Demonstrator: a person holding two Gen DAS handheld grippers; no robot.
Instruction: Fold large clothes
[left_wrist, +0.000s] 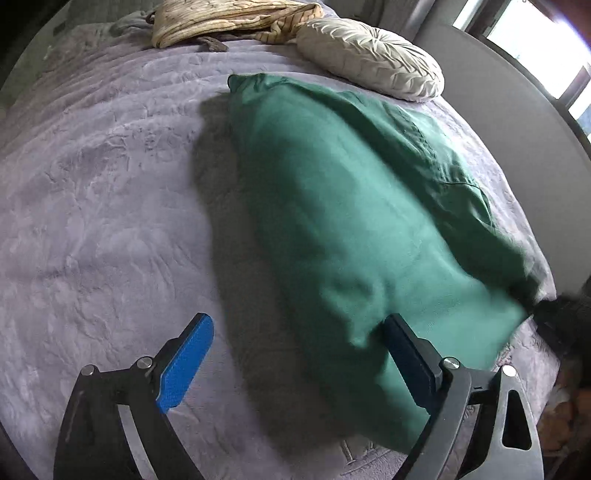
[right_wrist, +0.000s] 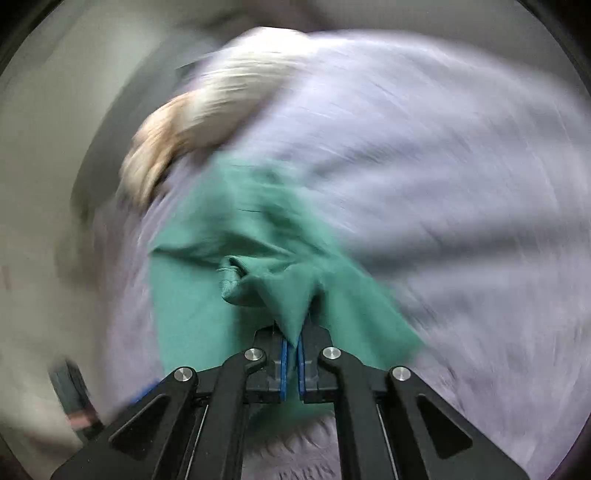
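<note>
green shirt lies lengthwise up the bed, near its right edge; loads of open bed on the left. left gripper spread apart, empty. right gripper pinched on the shirt's corner, i think, blurry.

My right gripper pinches a bunched fold of the green garment above the blurred lavender bedspread; a cream cushion lies far left.
</note>
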